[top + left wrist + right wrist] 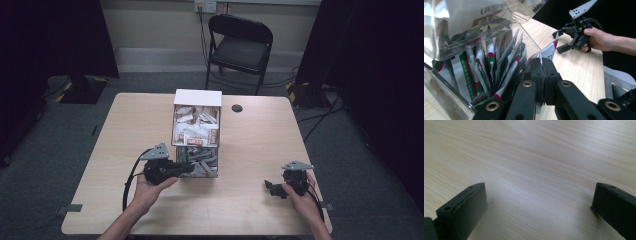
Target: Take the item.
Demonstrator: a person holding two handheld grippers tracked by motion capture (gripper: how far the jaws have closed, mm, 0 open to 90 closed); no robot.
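Observation:
A clear two-tier dispenser box (pixel 196 100) stands at the table's middle. Its upper tier holds white and brown packets (pixel 196 126). The lower tier holds upright white sachets with green and red stripes (pixel 487 66). My left gripper (pixel 544 62) is at the open front of the lower tier, shut on one white sachet (pixel 549 51) with a red and green end. In the high view the left gripper (pixel 192 167) sits against the box's lower front. My right gripper (pixel 539 202) is open above bare wood, near the table's right front (pixel 271 189), and it also appears held in a hand in the left gripper view (pixel 560 40).
The light wooden table (pixel 250 145) has a small round black cap (pixel 237 108) right of the box. A black folding chair (pixel 240 45) stands behind the table. Dark curtains flank both sides. Cables lie on the grey floor.

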